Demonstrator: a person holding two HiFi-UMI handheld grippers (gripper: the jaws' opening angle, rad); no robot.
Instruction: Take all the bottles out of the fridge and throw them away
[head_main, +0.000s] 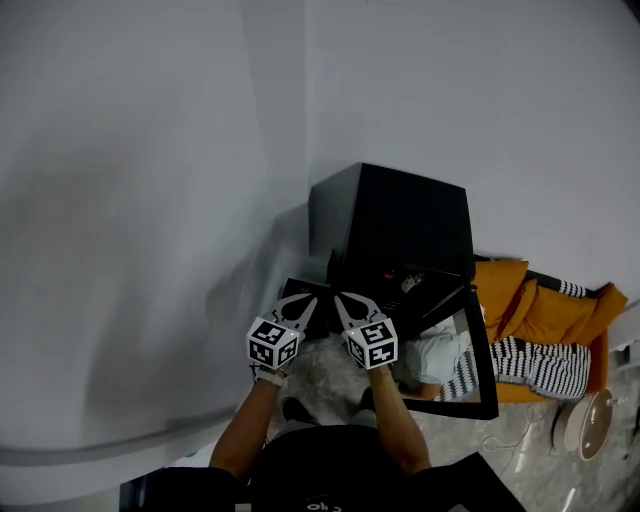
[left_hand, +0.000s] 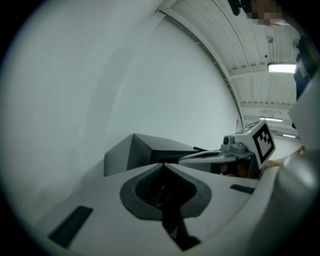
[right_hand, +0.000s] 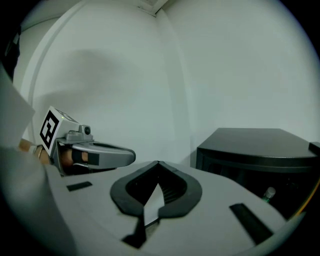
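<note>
The left hand-held gripper (head_main: 306, 300) and the right hand-held gripper (head_main: 342, 300) were held side by side, near each other but apart, in front of the black fridge (head_main: 400, 215). Both pairs of jaws were closed tip to tip, with nothing held between them (as shown in each gripper view). The fridge was set into the corner of two pale walls (head_main: 150, 200). Its glass door (head_main: 488, 360) was swung open toward the right, so that the opening faced the grippers with free space between. One bottle (right_hand: 270, 193) was seen inside the fridge, with only its cap and neck visible. Beyond the door's outer edge, an orange cushion (head_main: 545, 305) and a striped cloth (head_main: 540, 365) were crowded against it. A speckled floor (head_main: 330, 378) was seen below the grippers.
</note>
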